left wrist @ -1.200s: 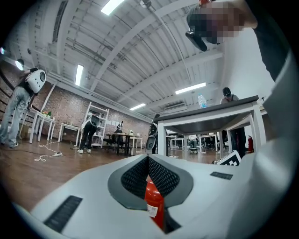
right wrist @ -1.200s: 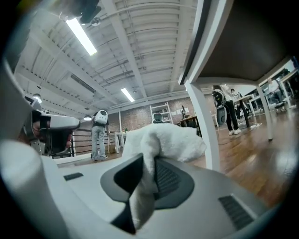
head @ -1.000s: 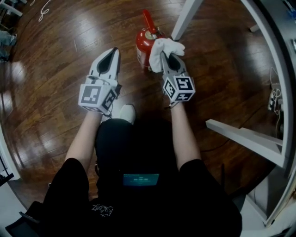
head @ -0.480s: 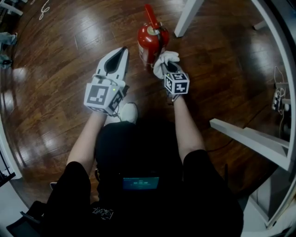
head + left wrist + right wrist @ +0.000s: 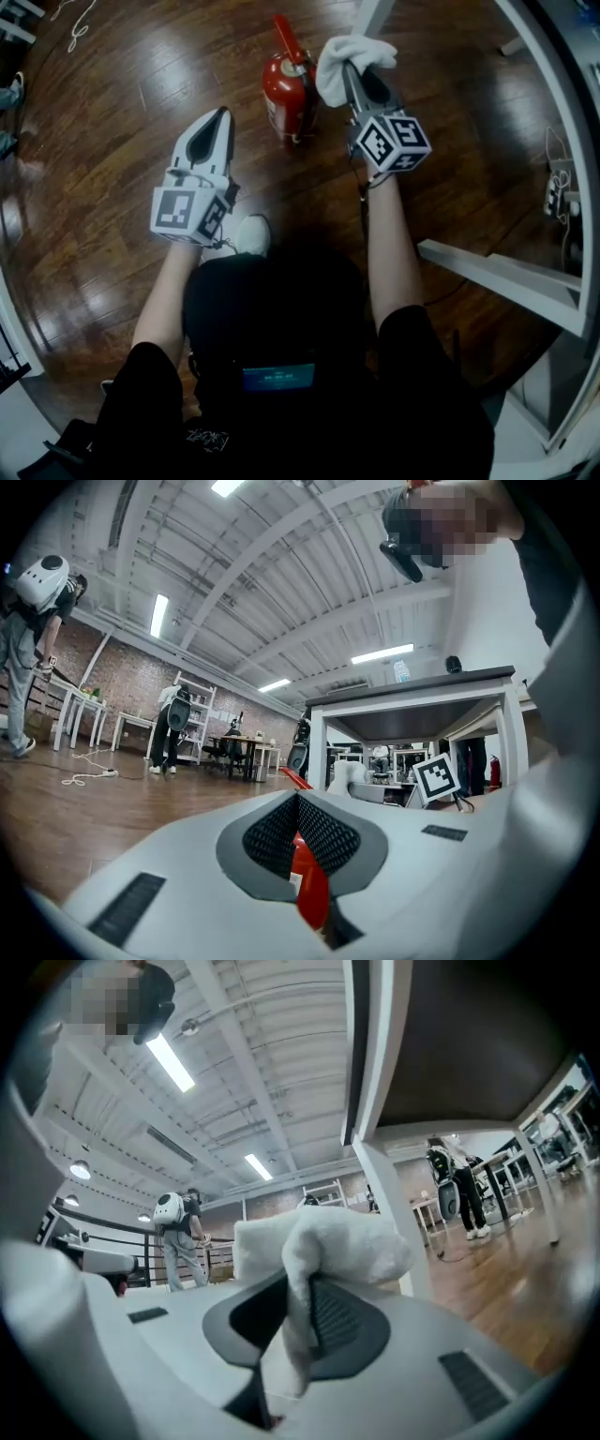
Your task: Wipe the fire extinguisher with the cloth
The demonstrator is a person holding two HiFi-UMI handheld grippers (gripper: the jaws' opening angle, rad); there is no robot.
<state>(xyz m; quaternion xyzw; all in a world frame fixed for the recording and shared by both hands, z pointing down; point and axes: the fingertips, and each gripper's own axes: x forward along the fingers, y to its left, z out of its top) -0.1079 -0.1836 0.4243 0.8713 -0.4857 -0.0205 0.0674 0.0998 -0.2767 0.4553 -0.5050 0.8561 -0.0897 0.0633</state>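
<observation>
- Fire extinguisher (image 5: pixel 286 94), seen from the head view, stands upright on the dark wooden floor (image 5: pixel 122 84), red, with its handle pointing away from me; my right gripper (image 5: pixel 356 77) is raised just to its right, with the white cloth (image 5: pixel 352 54) bunched over the tips; whether the cloth touches the cylinder I cannot tell; my left gripper (image 5: pixel 218 120) hangs lower and to the left, apart from the extinguisher, its jaws drawn to a point; a white table leg (image 5: pixel 371 13) rises just behind the cloth.
- Left gripper view: my jaws meet at the tips and hold nothing; through the slit below them the red body of the extinguisher shows, beyond the gripper; the other gripper's marker cube (image 5: pixel 438 778) sits to the right, under a dark-topped table (image 5: pixel 412 688).
- Right gripper view: my jaws are clamped on the cloth; a fold hangs down between the black pads (image 5: pixel 342 1321) and the rest billows above them.
</observation>
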